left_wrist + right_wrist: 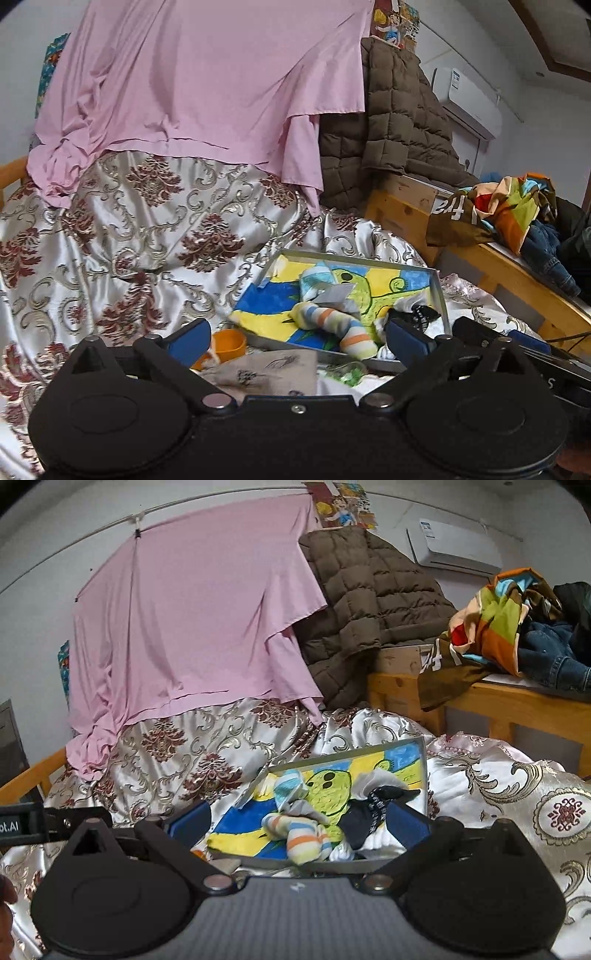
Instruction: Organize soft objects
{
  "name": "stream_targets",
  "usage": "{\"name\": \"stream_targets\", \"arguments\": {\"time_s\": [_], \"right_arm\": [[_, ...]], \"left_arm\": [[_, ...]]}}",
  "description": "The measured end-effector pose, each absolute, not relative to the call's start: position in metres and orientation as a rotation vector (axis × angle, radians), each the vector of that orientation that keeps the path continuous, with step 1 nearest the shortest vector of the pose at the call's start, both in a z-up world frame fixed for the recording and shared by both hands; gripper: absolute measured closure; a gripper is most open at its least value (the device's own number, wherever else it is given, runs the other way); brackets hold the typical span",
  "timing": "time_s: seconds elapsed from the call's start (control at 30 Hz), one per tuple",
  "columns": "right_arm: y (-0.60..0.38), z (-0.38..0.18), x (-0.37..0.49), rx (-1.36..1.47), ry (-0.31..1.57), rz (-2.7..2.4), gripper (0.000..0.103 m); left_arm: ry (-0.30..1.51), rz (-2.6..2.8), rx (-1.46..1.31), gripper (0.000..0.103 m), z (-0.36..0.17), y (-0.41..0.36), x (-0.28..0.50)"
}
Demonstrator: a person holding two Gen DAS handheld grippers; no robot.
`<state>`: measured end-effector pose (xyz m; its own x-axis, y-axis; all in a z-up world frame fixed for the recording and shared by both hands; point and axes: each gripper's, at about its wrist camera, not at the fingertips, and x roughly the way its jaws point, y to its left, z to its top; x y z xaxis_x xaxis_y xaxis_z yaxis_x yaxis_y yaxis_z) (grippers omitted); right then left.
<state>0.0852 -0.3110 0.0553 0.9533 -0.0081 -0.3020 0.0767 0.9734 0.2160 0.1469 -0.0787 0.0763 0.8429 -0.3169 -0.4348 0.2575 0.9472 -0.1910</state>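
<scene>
A metal-rimmed tray (439, 295) with a yellow, blue and green cartoon lining lies on the satin bedspread; it also shows in the right wrist view (424, 771). In it lie a striped pastel sock (340, 326) (304, 836), a blue-and-white sock (317, 280) (290, 784), a black sock (421, 314) (373, 810) and white socks (373, 779). My left gripper (297, 338) is open and empty, just in front of the tray. My right gripper (297, 819) is open and empty, its jaws either side of the tray's near edge.
An orange cup (227, 345) and a grey printed cloth (273, 371) lie before the tray. A pink sheet (207, 81) and a brown quilted jacket (399, 110) hang behind. A wooden bench (517, 705) at the right carries colourful clothes (506, 616) and jeans.
</scene>
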Motion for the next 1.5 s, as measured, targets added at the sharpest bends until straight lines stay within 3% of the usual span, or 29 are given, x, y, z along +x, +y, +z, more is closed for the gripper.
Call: {"name": "stream_targets", "arguments": {"time_s": [0.83, 1.5], "right_arm": [[-0.236, 0.05, 0.027, 0.064, 0.335, 0.029, 0.0], [-0.194, 0.025, 0.042, -0.066, 0.484, 0.136, 0.0]], "left_arm": [[0.489, -0.289, -0.07, 0.001, 0.047, 0.0, 0.083], [0.69, -0.135, -0.183, 0.001, 0.016, 0.026, 0.111]]}}
